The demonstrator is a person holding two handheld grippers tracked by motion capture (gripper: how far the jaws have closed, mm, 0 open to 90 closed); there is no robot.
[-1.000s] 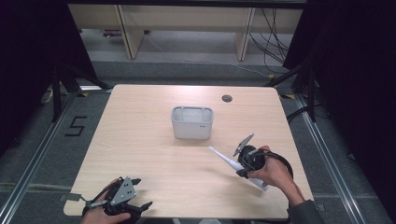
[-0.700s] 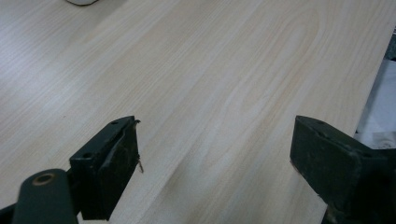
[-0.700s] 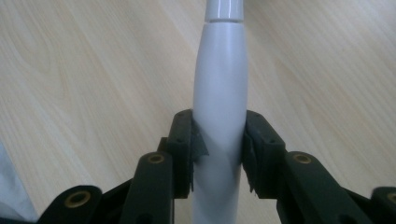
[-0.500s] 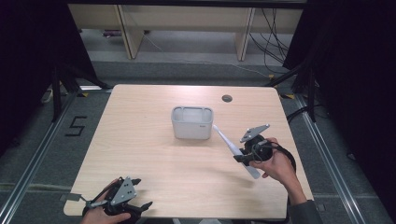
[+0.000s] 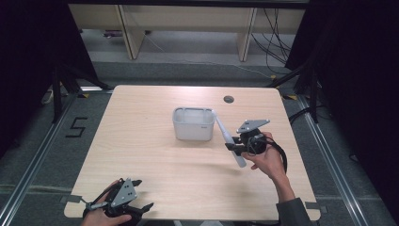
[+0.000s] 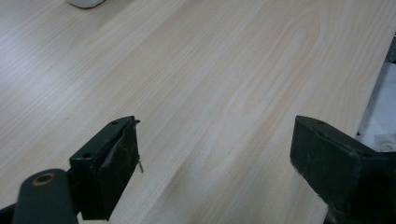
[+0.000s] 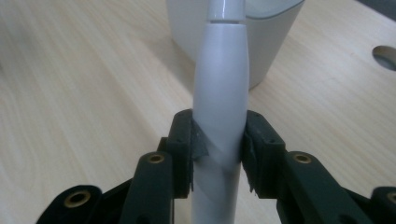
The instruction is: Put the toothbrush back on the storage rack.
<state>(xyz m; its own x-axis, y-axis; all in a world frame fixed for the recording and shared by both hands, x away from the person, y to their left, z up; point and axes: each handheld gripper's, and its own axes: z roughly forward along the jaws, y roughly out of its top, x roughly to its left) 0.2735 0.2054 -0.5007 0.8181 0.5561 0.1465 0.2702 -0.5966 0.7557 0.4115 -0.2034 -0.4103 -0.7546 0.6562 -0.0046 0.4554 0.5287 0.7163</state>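
Note:
A white, long-handled tool (image 5: 227,138) (image 7: 221,88), like an electric toothbrush, is clamped in my right gripper (image 5: 236,145) (image 7: 218,148), which is shut on its handle. The tool's thin end points up and left and reaches the right rim of a white rectangular bin (image 5: 193,124) (image 7: 261,37) at the table's middle. My left gripper (image 5: 139,195) (image 6: 215,158) rests at the table's front left corner, open, with only bare wood between its jaws.
The light wooden table (image 5: 141,141) has a round cable hole (image 5: 228,99) (image 7: 386,56) at the back right. Dark floor and metal rails surround it, with shelving legs and cables behind. The table's right edge (image 6: 380,74) lies close to the left gripper's right jaw.
My right gripper has carried the white tool from the front right up and left toward the bin, until its tip meets the bin's right rim. The left gripper has stayed still.

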